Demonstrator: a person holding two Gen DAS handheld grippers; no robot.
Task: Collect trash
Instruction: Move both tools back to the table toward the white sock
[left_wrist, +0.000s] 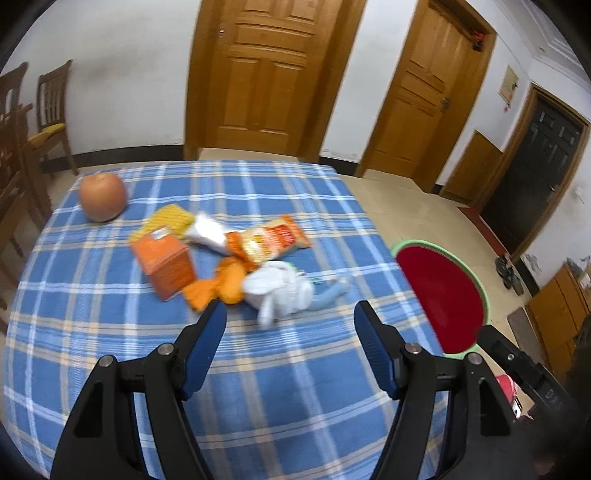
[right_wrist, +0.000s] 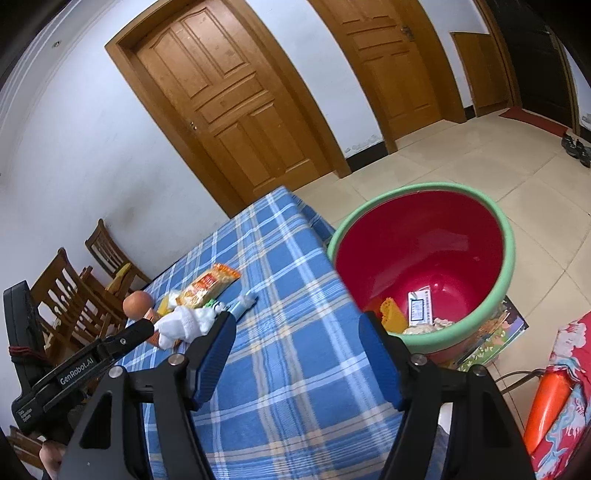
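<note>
Blue plaid cloth-covered table (left_wrist: 110, 332), heap of crinkly snack wrapper (left_wrist: 273, 240) (long axis toward 2 o'clock), boxy orange carton (left_wrist: 166, 264), soft white sock (left_wrist: 277, 291), round red basin (right_wrist: 461, 240) with green rim at 3 o'clock holding yellow packet (right_wrist: 391, 314) and white box (right_wrist: 419, 304), left gripper (left_wrist: 290, 325) and right gripper (right_wrist: 297, 336) jaws apart, empty

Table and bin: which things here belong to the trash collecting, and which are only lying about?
Belong to the job:
- snack wrapper
- orange box
- crumpled white tissue
- orange peel
- red bin, already holding some trash
- left gripper and right gripper, both open and empty

Probably just lying about:
- whole orange fruit
- chairs
- shoes
</note>
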